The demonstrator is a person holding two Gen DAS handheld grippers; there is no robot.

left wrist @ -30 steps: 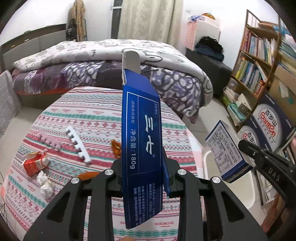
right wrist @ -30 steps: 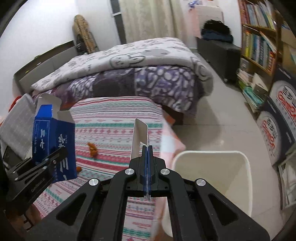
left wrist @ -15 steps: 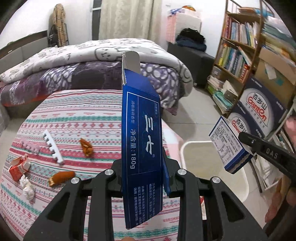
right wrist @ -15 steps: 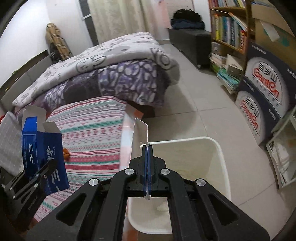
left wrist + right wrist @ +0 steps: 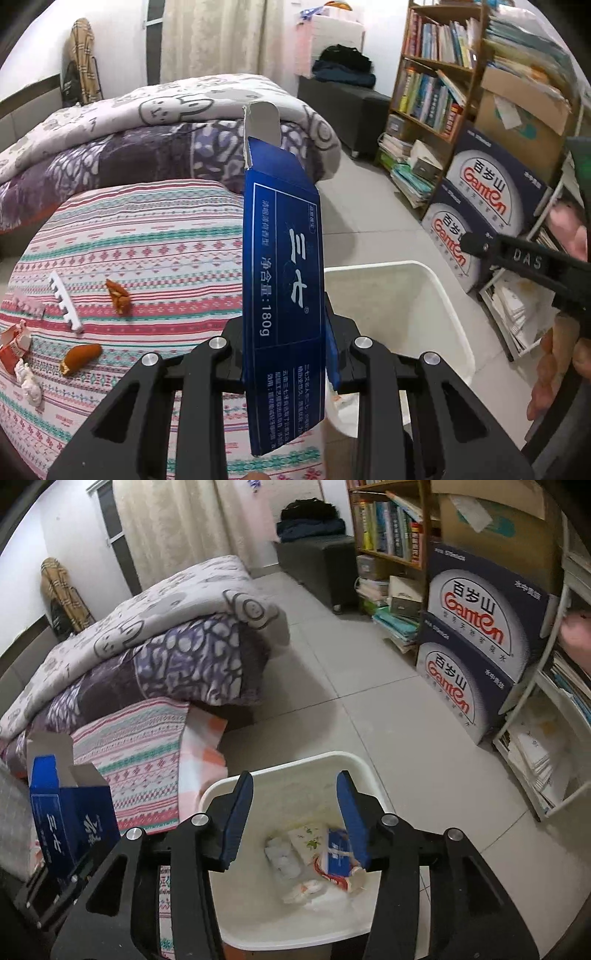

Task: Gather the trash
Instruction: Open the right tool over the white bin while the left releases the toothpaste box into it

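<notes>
Two grippers: both in view, each seen from its own camera
Left gripper: fingers pinched on blue box, held upright between the pads, top flap open and pointing away from the camera
Blue box, right view: left of right gripper, open flaps up, left gripper's black frame under it
Right gripper: fingers spread wide, nothing between the blue pads, hovering straight above bin
Right gripper, left view: only a black finger tip showing, right of the box, above the bin's far side
Bin: white, on the tiled floor, directly below and ahead of right gripper; from left view it sits just right of the held box
In bin: small carton lying flat, crumpled tissue, other wrappers beside them, all under the right gripper's gap
Table: striped cloth, left of left gripper, bin just beside its edge
On table: orange peel, white comb-like strip, brown piece, torn red wrapper, white wad, all well left of left gripper
Behind: bed beyond the table, bookshelf ahead right
</notes>
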